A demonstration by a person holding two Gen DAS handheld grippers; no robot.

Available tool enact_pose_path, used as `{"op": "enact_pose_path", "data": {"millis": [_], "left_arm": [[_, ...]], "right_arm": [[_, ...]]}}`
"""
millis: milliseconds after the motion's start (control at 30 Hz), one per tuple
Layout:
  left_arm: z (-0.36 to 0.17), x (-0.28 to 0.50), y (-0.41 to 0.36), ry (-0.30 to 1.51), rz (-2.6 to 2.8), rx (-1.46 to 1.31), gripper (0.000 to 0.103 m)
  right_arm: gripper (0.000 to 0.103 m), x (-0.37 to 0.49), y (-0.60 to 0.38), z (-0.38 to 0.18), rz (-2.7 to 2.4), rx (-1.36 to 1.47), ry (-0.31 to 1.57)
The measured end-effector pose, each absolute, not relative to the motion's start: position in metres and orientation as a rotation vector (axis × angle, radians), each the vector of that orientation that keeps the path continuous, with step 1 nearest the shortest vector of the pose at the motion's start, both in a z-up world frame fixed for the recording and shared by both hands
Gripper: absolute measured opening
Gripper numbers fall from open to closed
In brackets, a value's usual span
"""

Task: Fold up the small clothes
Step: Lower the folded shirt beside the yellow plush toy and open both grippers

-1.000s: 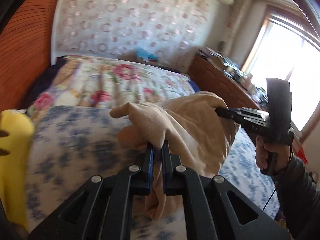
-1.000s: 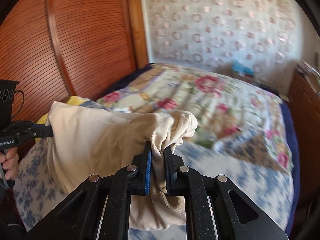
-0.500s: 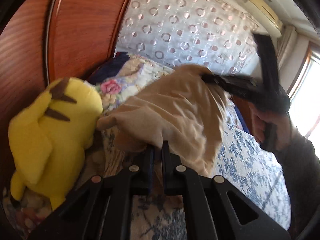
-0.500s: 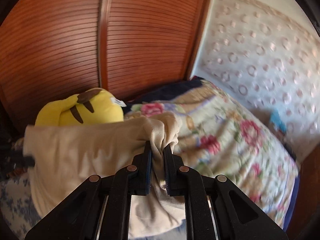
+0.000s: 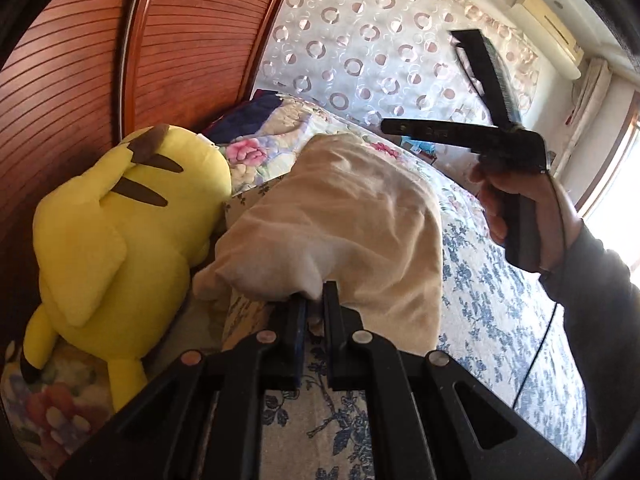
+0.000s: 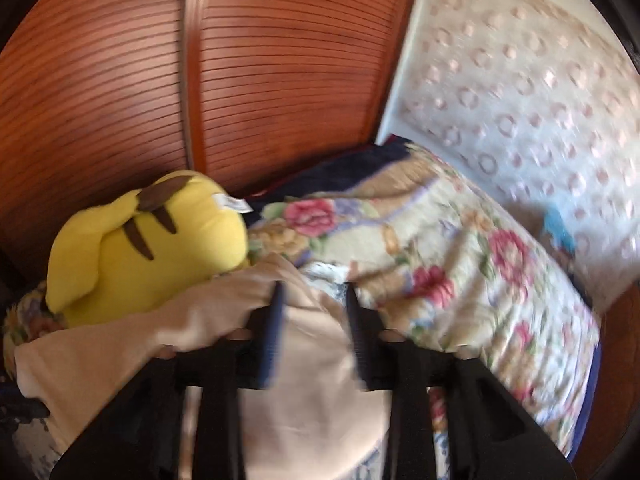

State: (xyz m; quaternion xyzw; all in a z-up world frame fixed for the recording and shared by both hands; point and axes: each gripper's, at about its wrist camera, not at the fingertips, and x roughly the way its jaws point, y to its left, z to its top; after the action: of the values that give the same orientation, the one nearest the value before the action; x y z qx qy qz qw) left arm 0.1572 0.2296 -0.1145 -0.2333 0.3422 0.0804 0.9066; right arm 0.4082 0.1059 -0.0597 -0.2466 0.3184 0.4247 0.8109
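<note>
Left wrist view: rumpled beige garment (image 5: 344, 216); left gripper (image 5: 314, 300) fingers pinch it, right gripper (image 6: 314, 300) fingers just parted.

Daylight from a window (image 5: 624, 184) at right, overexposed to white glare, left wrist view sharp and bright, right wrist view smeared by motion blur, strong fisheye bending at the edges, dark lens vignette in the corners, soft shadows on the bed (image 5: 500, 300).

No readable text — small white tag (image 6: 234, 203) on yellow plush toy (image 6: 148, 244) illegible.
</note>
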Motion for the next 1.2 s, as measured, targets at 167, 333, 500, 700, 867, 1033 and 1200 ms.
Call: {"op": "enact_pose_path", "data": {"millis": [167,333,500,700,867,1033,1200], "left_arm": [[-0.11,0.151,0.226,0.7,0.181,-0.461,0.004],[-0.102,0.141,0.222,0.699,0.202,-0.421,0.004],[-0.09,0.129,0.218,0.677,0.228,-0.37,0.004],[-0.069,0.116,0.207,0.65,0.231,-0.299,0.004],[-0.052,0.109,0.187,0.626,0.207,-0.236,0.005],[-0.038,0.101,0.157,0.601,0.169,-0.184,0.005],[-0.028,0.096,0.123,0.588,0.106,-0.139,0.005]], "right_arm": [[0.042,0.41,0.07,-0.059,0.982,-0.394,0.726],[0.043,0.41,0.067,-0.09,1.003,-0.349,0.816],[0.044,0.41,0.059,-0.112,0.927,-0.306,0.83],[0.044,0.369,0.034,-0.082,0.92,-0.288,0.754],[0.044,0.327,-0.013,-0.059,0.898,-0.233,0.721],[0.044,0.287,-0.069,-0.044,0.84,-0.207,0.699],[0.045,0.253,-0.119,-0.028,0.794,-0.182,0.66]]}}
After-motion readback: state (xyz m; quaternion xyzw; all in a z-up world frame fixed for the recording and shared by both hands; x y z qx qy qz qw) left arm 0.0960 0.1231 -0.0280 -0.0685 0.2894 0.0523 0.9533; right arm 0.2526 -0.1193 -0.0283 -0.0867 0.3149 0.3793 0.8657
